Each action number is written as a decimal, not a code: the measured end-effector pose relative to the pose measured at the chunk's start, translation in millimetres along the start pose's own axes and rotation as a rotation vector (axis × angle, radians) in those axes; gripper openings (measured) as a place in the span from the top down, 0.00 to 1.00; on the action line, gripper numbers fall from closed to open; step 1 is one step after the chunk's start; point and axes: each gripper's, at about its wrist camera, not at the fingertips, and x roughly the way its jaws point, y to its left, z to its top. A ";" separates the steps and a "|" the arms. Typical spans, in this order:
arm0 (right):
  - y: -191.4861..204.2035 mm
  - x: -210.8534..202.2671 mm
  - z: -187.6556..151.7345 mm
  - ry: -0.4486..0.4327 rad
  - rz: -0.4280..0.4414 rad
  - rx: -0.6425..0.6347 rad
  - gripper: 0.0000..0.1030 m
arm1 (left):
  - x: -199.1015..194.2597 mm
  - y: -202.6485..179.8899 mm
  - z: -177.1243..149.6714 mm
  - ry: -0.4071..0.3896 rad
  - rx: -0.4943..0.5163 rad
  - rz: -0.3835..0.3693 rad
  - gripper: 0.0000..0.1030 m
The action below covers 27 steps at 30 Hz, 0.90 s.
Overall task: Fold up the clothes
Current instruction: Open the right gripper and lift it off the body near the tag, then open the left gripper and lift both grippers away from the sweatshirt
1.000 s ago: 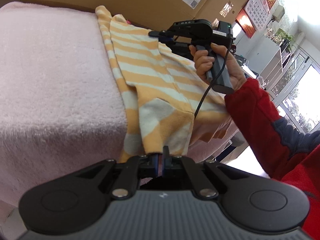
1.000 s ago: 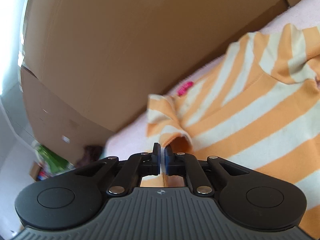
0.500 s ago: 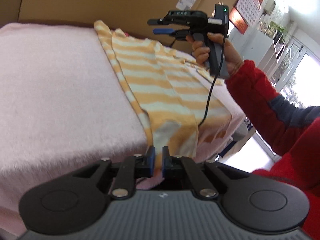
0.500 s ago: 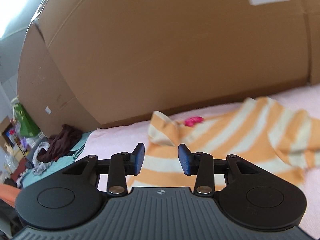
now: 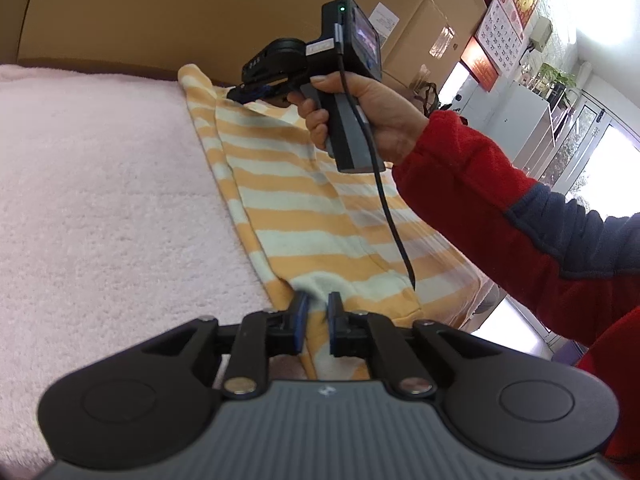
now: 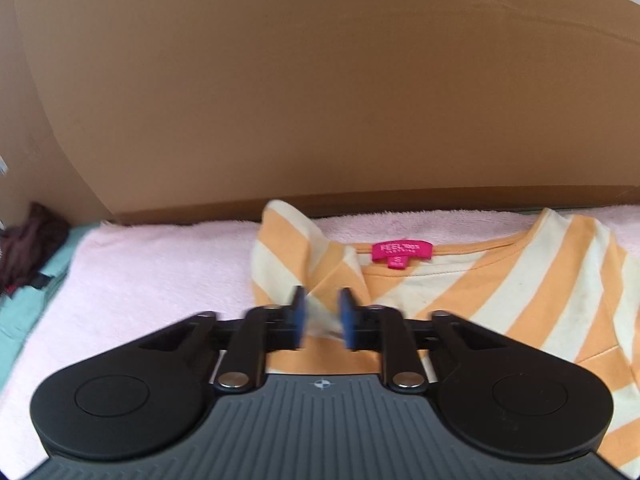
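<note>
The striped shirt point(image 5: 304, 216) lies flat on the pink blanket point(image 5: 100, 200), orange and cream bands running from 6 o'clock, at the near hem, up toward 12 o'clock at the collar. At the hem, the left gripper point(image 5: 317, 312) has its jaws clamped on a bunched corner of the fabric. Up at the collar end, the right gripper point(image 6: 322, 316) sits on the shoulder fold. Its jaws have just been closing and now pinch that fold, though the pads are blurred in its own view. A magenta size label point(image 6: 402, 253) shows inside the neckline at 1 o'clock from those jaws. A hand point(image 5: 372, 112) in a red sleeve point(image 5: 480, 200) grips the handle. Cardboard boxes point(image 6: 320, 80) stand behind the blanket's far edge, and a wall calendar point(image 5: 508, 20) hangs at 2 o'clock.
</note>
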 end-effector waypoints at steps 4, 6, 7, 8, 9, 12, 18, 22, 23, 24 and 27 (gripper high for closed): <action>-4.9 -11.8 4.1 -0.062 0.001 0.032 0.99 | -8.8 -1.8 -1.7 -0.009 0.017 -0.040 1.00; -2.5 -14.7 8.8 -0.061 0.032 0.028 0.99 | -10.6 -2.3 -2.6 -0.009 0.015 -0.055 1.00; -1.3 -16.0 10.9 -0.060 0.046 0.027 0.97 | -10.5 -2.5 -3.0 -0.007 0.015 -0.060 1.00; 0.7 -14.0 10.8 -0.055 0.035 0.033 0.94 | -9.4 -2.8 -4.0 -0.003 0.014 -0.061 1.00; 2.7 -12.1 10.6 -0.050 0.024 0.040 0.82 | -8.3 -3.0 -5.1 0.001 0.011 -0.064 1.00; 10.5 -2.9 8.4 -0.047 -0.045 0.029 0.59 | -6.6 -4.3 -7.9 0.004 0.010 -0.069 1.00; 10.8 3.5 4.2 -0.044 -0.109 0.027 0.97 | -7.9 -3.4 -9.8 0.002 0.015 -0.080 1.00; 8.1 -16.6 9.7 -0.103 -0.057 0.039 0.98 | -11.4 -1.0 -10.4 0.001 0.026 -0.099 1.00; 10.1 -17.6 10.8 -0.099 -0.049 0.030 0.98 | -14.1 -0.7 -10.3 -0.004 0.024 -0.112 1.00; 12.0 -18.5 11.8 -0.095 -0.041 0.022 0.97 | -16.8 -0.3 -10.2 -0.009 0.021 -0.126 1.00; 16.3 -16.7 10.5 -0.098 -0.056 0.019 0.97 | -24.0 -2.3 -10.9 -0.025 0.028 -0.151 1.00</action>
